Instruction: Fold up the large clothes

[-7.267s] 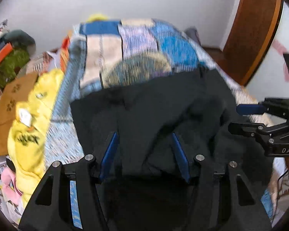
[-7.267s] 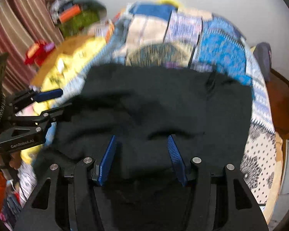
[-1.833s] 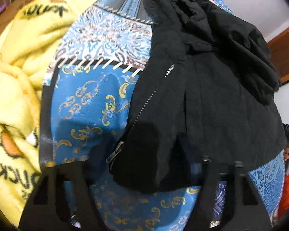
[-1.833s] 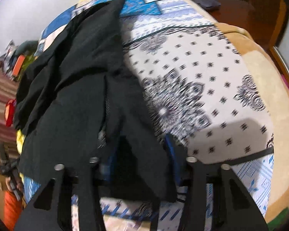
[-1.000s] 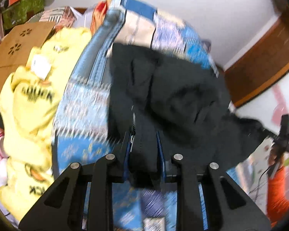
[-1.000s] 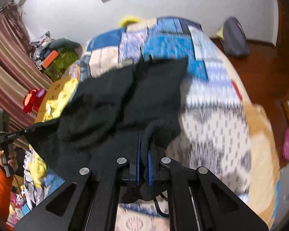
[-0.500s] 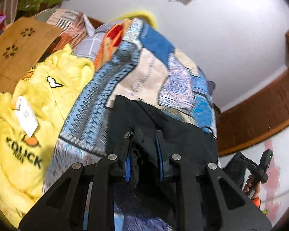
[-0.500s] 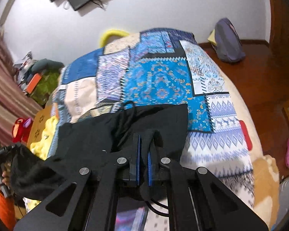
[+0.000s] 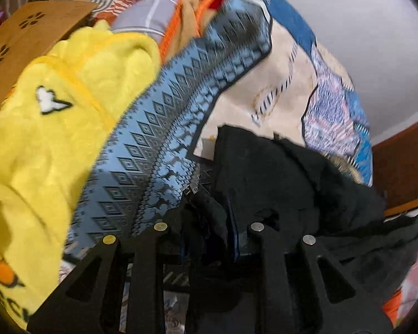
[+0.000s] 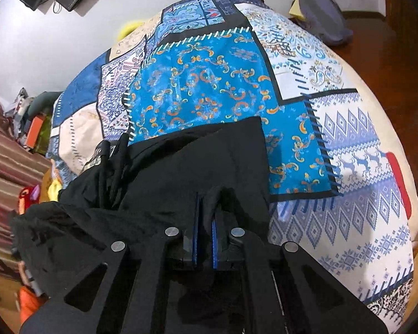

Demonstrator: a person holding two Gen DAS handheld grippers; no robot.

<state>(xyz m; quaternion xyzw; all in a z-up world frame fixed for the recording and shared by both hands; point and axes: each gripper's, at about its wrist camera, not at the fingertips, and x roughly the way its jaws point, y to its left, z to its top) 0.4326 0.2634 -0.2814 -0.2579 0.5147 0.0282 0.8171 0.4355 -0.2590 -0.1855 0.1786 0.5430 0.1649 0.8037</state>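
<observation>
- A black garment (image 10: 181, 167) is spread over a bed covered by a blue patchwork quilt (image 10: 203, 89).
- The right tool (image 10: 205, 222) is seen pressed nearly shut, with a fold of the black garment pinched between its blue pads.
- The left tool (image 9: 209, 222) is seen narrowly parted, clamped on a thicker bunch of the same garment (image 9: 278, 178) beside its zipper (image 9: 193, 188).
- A yellow fleece garment (image 9: 58, 128) is heaped along the quilt's left edge in the left view.
- A brown cardboard box (image 9: 22, 33) is seen behind the yellow heap.
- A grey backpack (image 10: 323, 11) lies on the wooden floor (image 10: 387, 41) beyond the bed.
</observation>
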